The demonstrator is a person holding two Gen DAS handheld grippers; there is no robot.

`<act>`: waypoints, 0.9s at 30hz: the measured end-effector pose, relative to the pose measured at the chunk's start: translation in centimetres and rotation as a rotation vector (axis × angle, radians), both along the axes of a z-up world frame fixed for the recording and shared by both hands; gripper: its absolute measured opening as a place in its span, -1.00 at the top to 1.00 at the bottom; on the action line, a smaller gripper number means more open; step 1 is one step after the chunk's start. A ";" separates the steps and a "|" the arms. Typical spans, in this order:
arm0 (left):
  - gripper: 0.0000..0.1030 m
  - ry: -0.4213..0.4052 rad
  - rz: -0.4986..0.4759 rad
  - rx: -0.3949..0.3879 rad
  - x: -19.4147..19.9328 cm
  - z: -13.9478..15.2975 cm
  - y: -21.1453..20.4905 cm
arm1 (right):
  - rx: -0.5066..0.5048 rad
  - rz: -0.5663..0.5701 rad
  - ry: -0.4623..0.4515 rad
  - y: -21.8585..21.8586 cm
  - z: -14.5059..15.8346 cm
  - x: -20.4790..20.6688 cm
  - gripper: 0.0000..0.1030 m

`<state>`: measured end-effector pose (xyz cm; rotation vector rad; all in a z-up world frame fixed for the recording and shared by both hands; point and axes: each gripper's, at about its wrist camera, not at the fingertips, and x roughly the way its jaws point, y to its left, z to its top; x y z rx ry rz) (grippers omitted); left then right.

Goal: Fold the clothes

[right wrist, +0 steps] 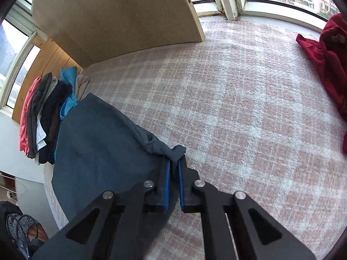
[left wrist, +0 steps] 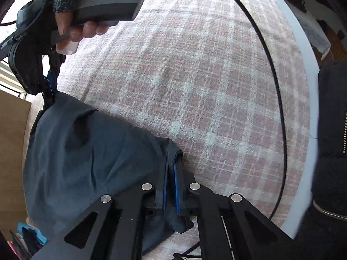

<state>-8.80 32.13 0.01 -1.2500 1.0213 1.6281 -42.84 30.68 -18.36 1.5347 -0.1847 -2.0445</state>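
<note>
**Both grippers pinching the dark blue garment**

Left gripper (left wrist: pixel 170 164): blue pads clamped on a bunched edge of the dark blue garment (left wrist: pixel 86 151). Right gripper (right wrist: pixel 173 162): pads likewise closed on a gathered corner of the same cloth, fabric poking out past the tips. Garment spreads left from both grips and lies on the pink plaid bedspread (right wrist: pixel 238 108). In the left view, the hand (left wrist: pixel 84 30) holding the right gripper shows at upper left, with a black cable (left wrist: pixel 279 99) arcing on the right. Right view: stack of folded clothes (right wrist: pixel 43 112) just beyond the garment, red garment (right wrist: pixel 325 65) far right, well apart, brown board (right wrist: pixel 119 17) behind.
</note>
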 end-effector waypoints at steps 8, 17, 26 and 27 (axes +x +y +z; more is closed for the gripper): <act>0.96 -0.138 -0.007 0.051 -0.8 0.1 -2.0 | -0.001 -0.066 -0.019 0.8 -1.1 -1.4 0.83; 0.34 -0.155 0.178 0.215 -1.9 4.5 -7.4 | -0.053 -0.101 0.013 5.9 3.0 5.6 0.58; 0.37 -0.043 0.642 0.287 -9.5 5.2 -21.5 | -0.003 0.096 0.095 -2.4 0.9 19.7 0.58; 0.35 -0.061 0.682 0.296 -10.2 4.1 -22.2 | 0.016 0.117 0.081 -3.3 0.2 20.1 0.58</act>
